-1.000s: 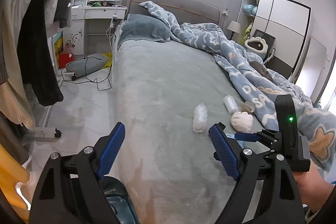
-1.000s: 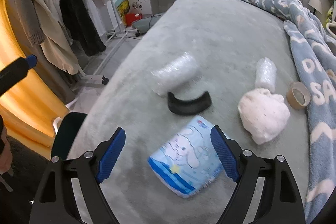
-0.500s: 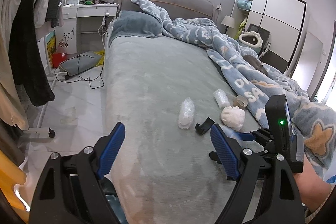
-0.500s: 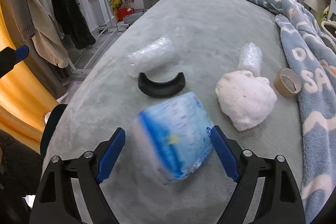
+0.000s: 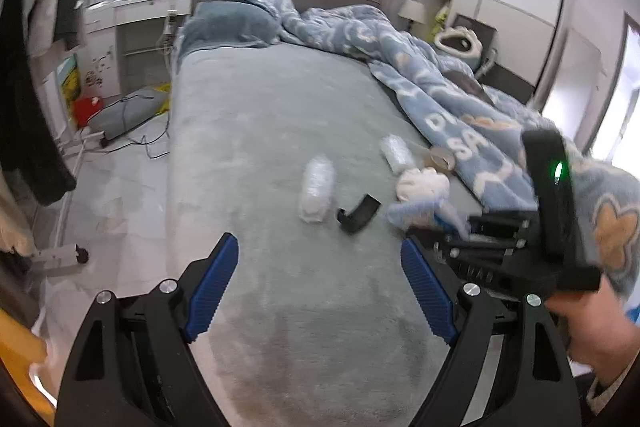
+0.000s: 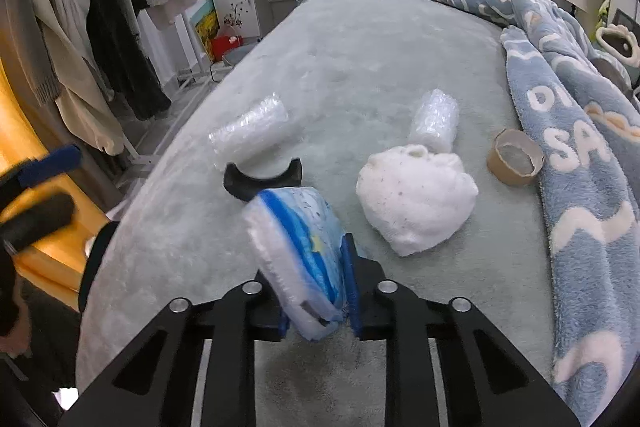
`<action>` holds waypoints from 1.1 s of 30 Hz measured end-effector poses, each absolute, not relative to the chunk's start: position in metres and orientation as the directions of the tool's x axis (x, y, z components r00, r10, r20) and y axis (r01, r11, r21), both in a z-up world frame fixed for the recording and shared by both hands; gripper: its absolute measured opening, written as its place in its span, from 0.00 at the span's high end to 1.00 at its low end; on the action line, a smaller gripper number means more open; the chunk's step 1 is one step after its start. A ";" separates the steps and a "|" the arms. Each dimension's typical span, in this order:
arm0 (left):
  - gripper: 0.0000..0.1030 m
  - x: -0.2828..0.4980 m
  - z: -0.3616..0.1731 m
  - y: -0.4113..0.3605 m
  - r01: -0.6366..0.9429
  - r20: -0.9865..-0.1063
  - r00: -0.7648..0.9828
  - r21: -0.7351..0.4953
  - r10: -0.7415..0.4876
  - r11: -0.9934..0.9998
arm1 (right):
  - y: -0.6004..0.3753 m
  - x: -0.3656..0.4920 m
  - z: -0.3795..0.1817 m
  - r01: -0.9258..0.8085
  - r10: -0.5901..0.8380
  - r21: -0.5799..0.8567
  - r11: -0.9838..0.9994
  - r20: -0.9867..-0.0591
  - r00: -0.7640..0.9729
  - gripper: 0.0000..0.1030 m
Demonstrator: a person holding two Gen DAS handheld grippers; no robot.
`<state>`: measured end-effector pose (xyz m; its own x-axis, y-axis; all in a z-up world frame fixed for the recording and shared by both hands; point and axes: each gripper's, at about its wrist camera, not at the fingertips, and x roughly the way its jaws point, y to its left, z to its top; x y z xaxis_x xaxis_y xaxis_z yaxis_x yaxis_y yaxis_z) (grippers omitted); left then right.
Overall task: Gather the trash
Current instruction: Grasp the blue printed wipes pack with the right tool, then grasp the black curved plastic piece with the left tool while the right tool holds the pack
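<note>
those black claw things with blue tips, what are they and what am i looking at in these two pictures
They are hand-held grippers: a person holds one in each hand, and each carries a camera looking out along its two fingers. One picture is from the left gripper, whose jaws are wide open with nothing between them; the person's hand holding the other gripper shows at its right edge. The other picture is from the right gripper, whose jaws have just closed on a blue and white packet. On the grey bed lie two bubble-wrap rolls, a curved black piece, a white fluffy bundle and a cardboard tape core.
</note>
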<state>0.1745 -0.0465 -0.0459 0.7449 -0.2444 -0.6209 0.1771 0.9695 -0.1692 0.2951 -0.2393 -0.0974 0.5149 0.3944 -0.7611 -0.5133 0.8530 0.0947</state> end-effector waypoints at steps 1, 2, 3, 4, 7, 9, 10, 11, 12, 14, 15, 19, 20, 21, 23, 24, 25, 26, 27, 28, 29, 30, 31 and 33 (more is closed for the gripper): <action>0.17 0.177 -0.050 -0.051 0.189 -0.631 0.733 -0.166 -0.252 0.968 | -0.240 0.295 -0.095 -0.512 0.402 0.104 0.853 -0.756 0.516 0.83; 0.17 0.178 -0.052 -0.053 0.194 -0.636 0.727 -0.169 -0.257 0.966 | -0.243 0.295 -0.092 -0.510 0.414 0.117 0.852 -0.748 0.518 0.83; 0.17 0.180 -0.055 -0.056 0.202 -0.644 0.717 -0.173 -0.266 0.964 | -0.247 0.295 -0.087 -0.507 0.430 0.137 0.851 -0.736 0.523 0.84; 0.17 0.183 -0.058 -0.059 0.209 -0.650 0.710 -0.174 -0.271 0.962 | -0.249 0.295 -0.084 -0.507 0.438 0.145 0.850 -0.729 0.527 0.84; 0.17 0.188 -0.064 -0.068 0.233 -0.660 0.696 -0.164 -0.282 0.958 | -0.256 0.296 -0.076 -0.505 0.456 0.163 0.848 -0.709 0.538 0.84; 0.17 0.192 -0.067 -0.076 0.245 -0.663 0.696 -0.142 -0.276 0.959 | -0.264 0.296 -0.073 -0.498 0.470 0.184 0.848 -0.695 0.544 0.84; 0.17 0.194 -0.069 -0.079 0.248 -0.666 0.695 -0.132 -0.271 0.960 | -0.267 0.296 -0.071 -0.495 0.472 0.188 0.849 -0.692 0.546 0.84; 0.17 0.196 -0.071 -0.082 0.250 -0.669 0.694 -0.122 -0.266 0.961 | -0.269 0.296 -0.071 -0.492 0.475 0.193 0.849 -0.689 0.548 0.85; 0.17 0.199 -0.073 -0.085 0.249 -0.671 0.693 -0.118 -0.263 0.961 | -0.274 0.296 -0.070 -0.488 0.479 0.201 0.849 -0.683 0.552 0.85; 0.17 0.204 -0.076 -0.089 0.245 -0.677 0.688 -0.120 -0.260 0.962 | -0.280 0.295 -0.069 -0.482 0.484 0.213 0.850 -0.677 0.554 0.85; 0.17 0.206 -0.077 -0.090 0.244 -0.679 0.686 -0.122 -0.260 0.962 | -0.285 0.295 -0.069 -0.478 0.487 0.219 0.851 -0.671 0.559 0.85; 0.17 0.217 -0.081 -0.097 0.238 -0.690 0.675 -0.133 -0.262 0.962 | -0.300 0.292 -0.065 -0.484 0.529 0.266 0.834 -0.638 0.560 0.86; 0.17 0.221 -0.084 -0.099 0.232 -0.694 0.670 -0.139 -0.262 0.963 | -0.302 0.291 -0.065 -0.485 0.533 0.271 0.832 -0.633 0.561 0.85; 0.17 0.223 -0.085 -0.100 0.226 -0.698 0.666 -0.146 -0.262 0.963 | -0.306 0.291 -0.064 -0.486 0.539 0.276 0.829 -0.626 0.563 0.86; 0.17 0.230 -0.089 -0.100 0.206 -0.708 0.655 -0.168 -0.264 0.964 | -0.312 0.290 -0.063 -0.491 0.557 0.296 0.819 -0.612 0.561 0.86; 0.17 0.234 -0.091 -0.101 0.192 -0.714 0.649 -0.180 -0.262 0.965 | -0.315 0.289 -0.062 -0.492 0.567 0.309 0.814 -0.605 0.559 0.86; 0.18 0.237 -0.092 -0.101 0.180 -0.718 0.646 -0.187 -0.259 0.966 | -0.318 0.289 -0.062 -0.492 0.572 0.316 0.811 -0.601 0.558 0.86; 0.18 0.240 -0.094 -0.101 0.166 -0.723 0.643 -0.191 -0.252 0.968 | -0.319 0.287 -0.062 -0.492 0.574 0.318 0.810 -0.599 0.558 0.86; 0.18 0.242 -0.095 -0.102 0.160 -0.726 0.642 -0.189 -0.247 0.969 | -0.322 0.286 -0.061 -0.493 0.575 0.319 0.810 -0.598 0.558 0.86; 0.19 0.243 -0.096 -0.103 0.155 -0.727 0.642 -0.187 -0.243 0.970 | -0.324 0.286 -0.060 -0.494 0.576 0.319 0.809 -0.595 0.560 0.86; 0.19 0.245 -0.096 -0.104 0.151 -0.728 0.642 -0.186 -0.240 0.971 | -0.325 0.285 -0.060 -0.494 0.577 0.319 0.809 -0.594 0.561 0.86; 0.19 0.247 -0.097 -0.105 0.147 -0.729 0.642 -0.185 -0.236 0.972 | -0.328 0.284 -0.059 -0.495 0.579 0.320 0.808 -0.590 0.563 0.85; 0.20 0.248 -0.097 -0.106 0.143 -0.730 0.643 -0.183 -0.232 0.973 | -0.330 0.283 -0.058 -0.495 0.580 0.322 0.807 -0.587 0.565 0.85; 0.20 0.250 -0.097 -0.110 0.134 -0.729 0.648 -0.176 -0.220 0.975 | -0.334 0.281 -0.058 -0.494 0.582 0.325 0.806 -0.583 0.566 0.85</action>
